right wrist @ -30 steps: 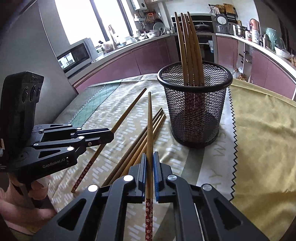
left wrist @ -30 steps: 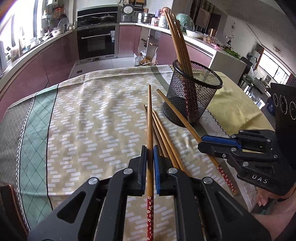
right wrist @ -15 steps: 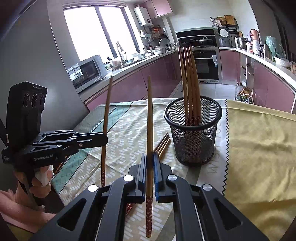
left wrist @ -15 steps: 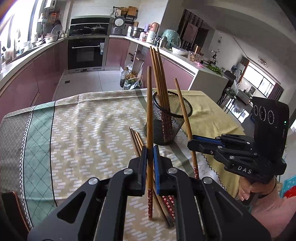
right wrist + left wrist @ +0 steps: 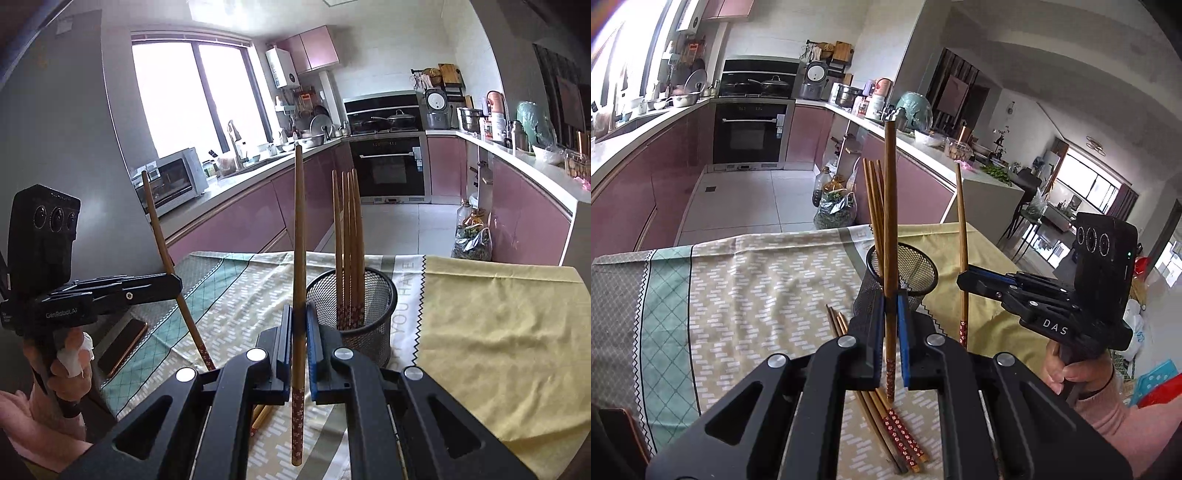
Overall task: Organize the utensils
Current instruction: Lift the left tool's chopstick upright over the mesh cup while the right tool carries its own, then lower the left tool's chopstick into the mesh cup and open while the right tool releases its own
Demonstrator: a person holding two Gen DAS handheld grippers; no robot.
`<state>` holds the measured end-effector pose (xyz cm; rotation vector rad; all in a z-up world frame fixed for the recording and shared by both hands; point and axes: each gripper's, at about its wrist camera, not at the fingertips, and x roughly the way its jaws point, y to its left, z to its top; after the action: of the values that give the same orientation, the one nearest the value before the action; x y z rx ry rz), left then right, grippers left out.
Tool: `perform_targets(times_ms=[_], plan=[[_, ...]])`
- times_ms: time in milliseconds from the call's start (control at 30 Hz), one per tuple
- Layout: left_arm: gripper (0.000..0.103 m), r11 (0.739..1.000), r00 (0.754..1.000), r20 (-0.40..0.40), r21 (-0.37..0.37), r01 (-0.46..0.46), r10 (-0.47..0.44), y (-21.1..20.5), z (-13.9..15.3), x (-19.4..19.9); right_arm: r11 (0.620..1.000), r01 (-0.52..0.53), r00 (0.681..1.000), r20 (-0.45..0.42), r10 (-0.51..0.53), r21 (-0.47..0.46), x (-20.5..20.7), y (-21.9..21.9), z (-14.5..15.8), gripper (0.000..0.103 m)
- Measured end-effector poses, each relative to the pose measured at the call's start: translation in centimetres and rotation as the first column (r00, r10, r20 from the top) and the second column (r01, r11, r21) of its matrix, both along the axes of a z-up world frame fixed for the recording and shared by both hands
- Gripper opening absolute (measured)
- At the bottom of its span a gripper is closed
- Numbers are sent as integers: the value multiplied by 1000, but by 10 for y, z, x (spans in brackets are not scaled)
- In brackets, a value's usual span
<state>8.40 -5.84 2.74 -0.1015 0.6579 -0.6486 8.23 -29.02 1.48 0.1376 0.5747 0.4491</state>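
Left gripper [image 5: 890,328] clamps chopstick [image 5: 890,221] | right gripper [image 5: 299,332] clamps another [image 5: 299,240] | I've raised both upright off table | next: cup [image 5: 369,295]

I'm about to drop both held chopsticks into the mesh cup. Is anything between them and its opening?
Nothing visible blocks the way. The black wire-mesh cup stands open-topped just ahead of the right gripper and left gripper. Only the wooden chopsticks already standing inside it fill one side; the rest of the mouth looks free.
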Motion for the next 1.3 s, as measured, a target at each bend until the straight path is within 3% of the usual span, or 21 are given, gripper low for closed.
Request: perform_targets(times_ms=[400, 667, 1000, 1300], plan=[[8, 999, 994, 107, -43, -10, 15, -24, 50, 30, 999, 35, 993, 108, -36, 8, 27, -15, 36, 6], [8, 998, 987, 155, -29, -47, 51, -52, 63, 50, 998, 60, 985, 160, -61, 9, 52, -16, 51, 6], [8, 994, 991, 126, 92, -55, 43, -87, 33, 73, 996, 84, 988, 130, -82, -13, 84, -14, 29, 6], [8, 986, 1000, 21, 164, -6, 3, -91, -5, 95, 995, 48, 999, 8, -47, -85, 92, -6, -2, 6]])
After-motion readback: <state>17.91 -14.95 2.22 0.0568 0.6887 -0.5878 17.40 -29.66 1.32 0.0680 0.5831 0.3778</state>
